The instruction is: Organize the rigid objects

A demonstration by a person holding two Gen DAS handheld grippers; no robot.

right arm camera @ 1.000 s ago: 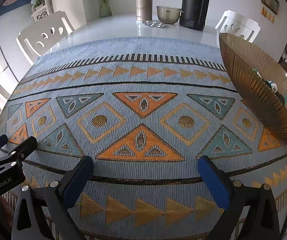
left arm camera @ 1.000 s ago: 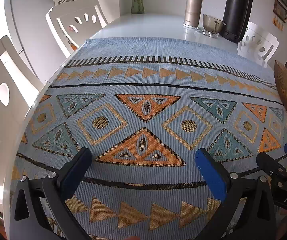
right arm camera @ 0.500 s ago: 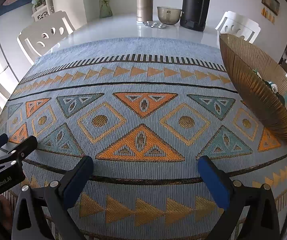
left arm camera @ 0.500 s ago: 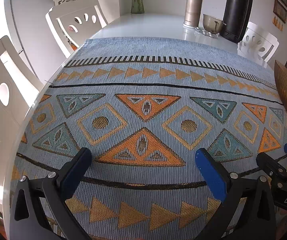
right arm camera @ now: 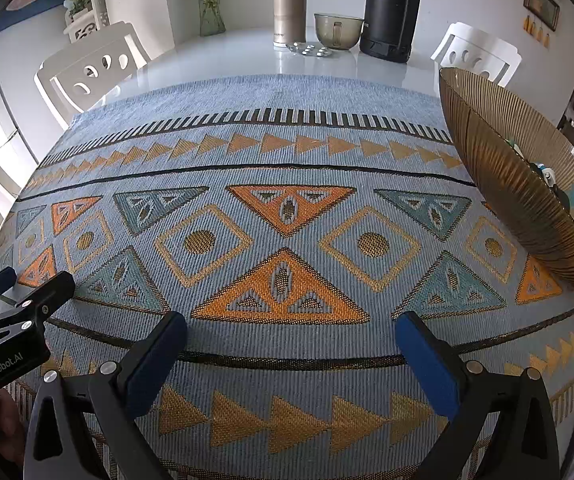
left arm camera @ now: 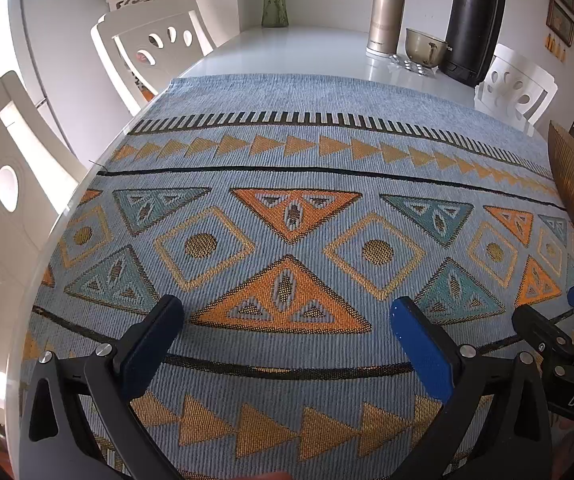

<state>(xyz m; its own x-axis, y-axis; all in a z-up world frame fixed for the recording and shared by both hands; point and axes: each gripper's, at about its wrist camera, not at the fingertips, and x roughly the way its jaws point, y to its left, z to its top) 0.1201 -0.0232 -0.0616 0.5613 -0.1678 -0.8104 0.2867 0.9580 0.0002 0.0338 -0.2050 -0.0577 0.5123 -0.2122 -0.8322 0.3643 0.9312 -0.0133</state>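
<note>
Left hand-held gripper [left arm camera: 287, 316]: seen spread wide, nothing between its blue pads; it is held low over the near part of the cloth.
Right hand-held gripper [right arm camera: 291, 328]: likewise released, jaws apart and empty, held over the near part of the cloth, to the right of the left one.
Cross-view: one finger of the right unit is seen at the right edge of the left wrist view; one finger of the left unit is seen at the left edge of the right wrist view.
Cloth [right arm camera: 287, 168]: a blue woven cloth with orange and teal triangles and diamonds is laid across the near half of the worktop.
Worktop [right arm camera: 247, 60]: white and glossy; its far part is left uncovered.
Bowl [right arm camera: 527, 200]: a ribbed amber bowl is placed at the right edge of the cloth.
Rigid objects [right arm camera: 547, 176]: small coloured items are seen inside the bowl, over its rim; their kind cannot be told.
Far end: a metallic canister [right arm camera: 289, 4], a glass cup [right arm camera: 337, 30] and a tall black flask [right arm camera: 393, 8] are stood side by side; a vase [right arm camera: 209, 4] is set further left.
Surroundings: white chairs [right arm camera: 91, 68] are placed around the worktop.
</note>
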